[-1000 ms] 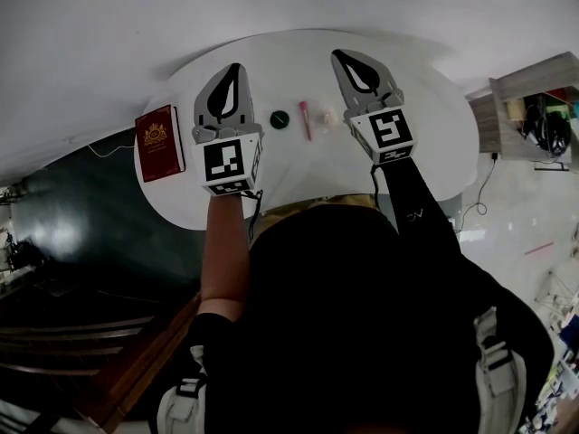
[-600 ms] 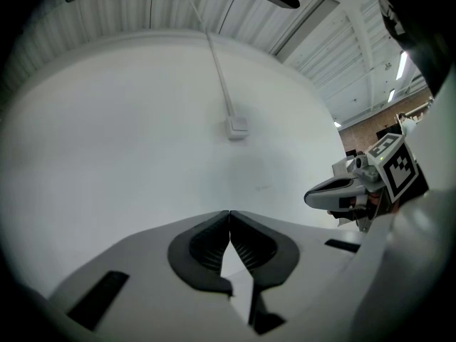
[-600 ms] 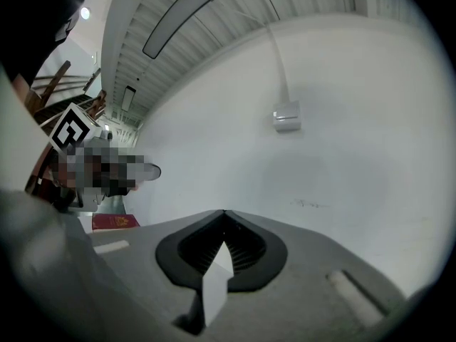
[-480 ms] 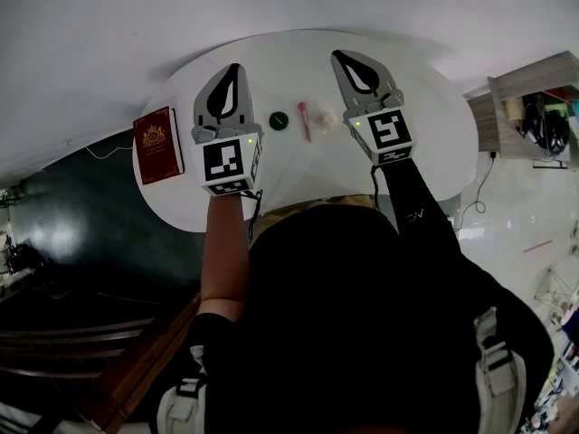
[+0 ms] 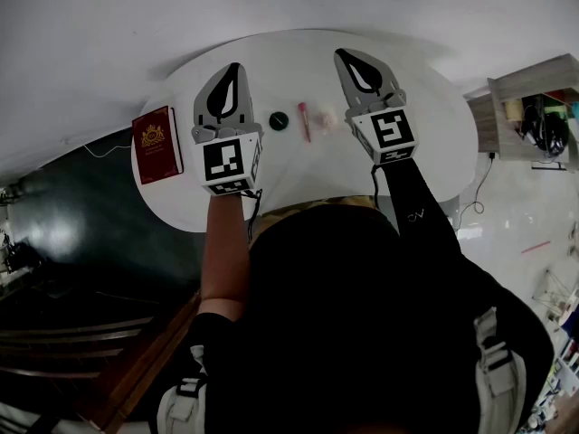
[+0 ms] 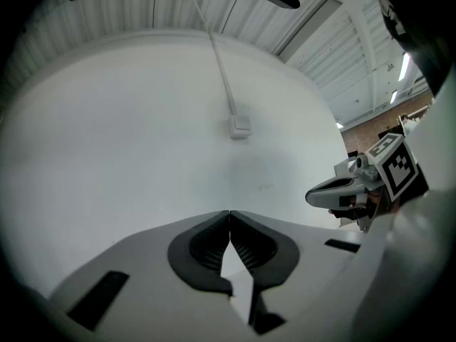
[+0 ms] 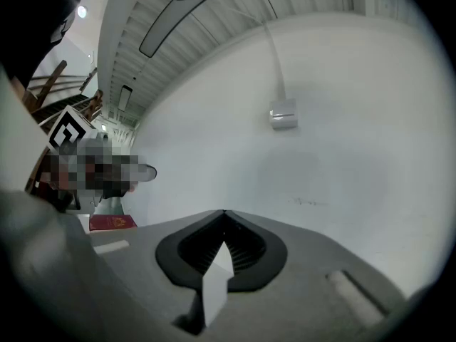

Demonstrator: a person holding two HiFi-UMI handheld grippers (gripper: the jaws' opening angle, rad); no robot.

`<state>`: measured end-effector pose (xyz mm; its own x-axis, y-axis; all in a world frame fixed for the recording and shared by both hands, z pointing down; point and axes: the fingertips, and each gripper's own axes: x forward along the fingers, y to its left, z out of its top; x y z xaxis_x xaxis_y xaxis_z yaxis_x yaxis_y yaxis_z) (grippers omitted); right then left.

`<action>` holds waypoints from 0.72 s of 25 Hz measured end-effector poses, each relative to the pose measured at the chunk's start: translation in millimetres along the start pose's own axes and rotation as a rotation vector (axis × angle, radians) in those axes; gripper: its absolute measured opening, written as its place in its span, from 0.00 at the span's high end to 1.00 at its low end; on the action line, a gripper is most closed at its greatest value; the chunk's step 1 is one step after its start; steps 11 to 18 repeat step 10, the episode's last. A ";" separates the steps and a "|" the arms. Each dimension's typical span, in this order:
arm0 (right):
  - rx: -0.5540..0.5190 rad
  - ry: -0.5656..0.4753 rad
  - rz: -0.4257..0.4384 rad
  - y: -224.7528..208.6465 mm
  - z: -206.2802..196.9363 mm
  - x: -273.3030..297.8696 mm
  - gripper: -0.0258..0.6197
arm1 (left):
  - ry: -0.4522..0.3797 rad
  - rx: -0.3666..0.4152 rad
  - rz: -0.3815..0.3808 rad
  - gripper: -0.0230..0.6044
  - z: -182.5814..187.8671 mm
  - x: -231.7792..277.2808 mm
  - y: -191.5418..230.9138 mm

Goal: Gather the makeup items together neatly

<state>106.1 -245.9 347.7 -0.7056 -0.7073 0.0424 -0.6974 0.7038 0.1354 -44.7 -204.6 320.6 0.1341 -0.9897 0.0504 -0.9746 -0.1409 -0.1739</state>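
Observation:
On the white round table (image 5: 425, 165) three small makeup items lie in a row between my grippers: a dark round compact (image 5: 279, 120), a pink-red stick (image 5: 305, 120) and a pale puff (image 5: 327, 117). My left gripper (image 5: 233, 65) hovers left of the compact, shut and holding nothing. My right gripper (image 5: 341, 53) sits right of the puff, also shut and empty. In the left gripper view the jaw tips (image 6: 229, 211) meet before a white wall. The right gripper view shows its tips (image 7: 224, 211) closed too.
A dark red book (image 5: 157, 144) with a gold crest lies at the table's left edge, also seen in the right gripper view (image 7: 112, 223). A wooden shelf (image 5: 529, 107) stands to the right. The dark floor lies to the left and a white wall beyond the table.

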 end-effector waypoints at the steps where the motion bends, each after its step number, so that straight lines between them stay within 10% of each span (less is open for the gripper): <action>1: 0.004 -0.005 0.003 1.2 2.1 0.8 0.95 | -0.001 -0.001 0.000 0.95 0.5 0.0 0.5; 18: 0.003 0.021 0.014 2.6 -6.6 2.0 0.95 | 0.016 -0.009 0.005 0.95 -6.1 -1.5 1.5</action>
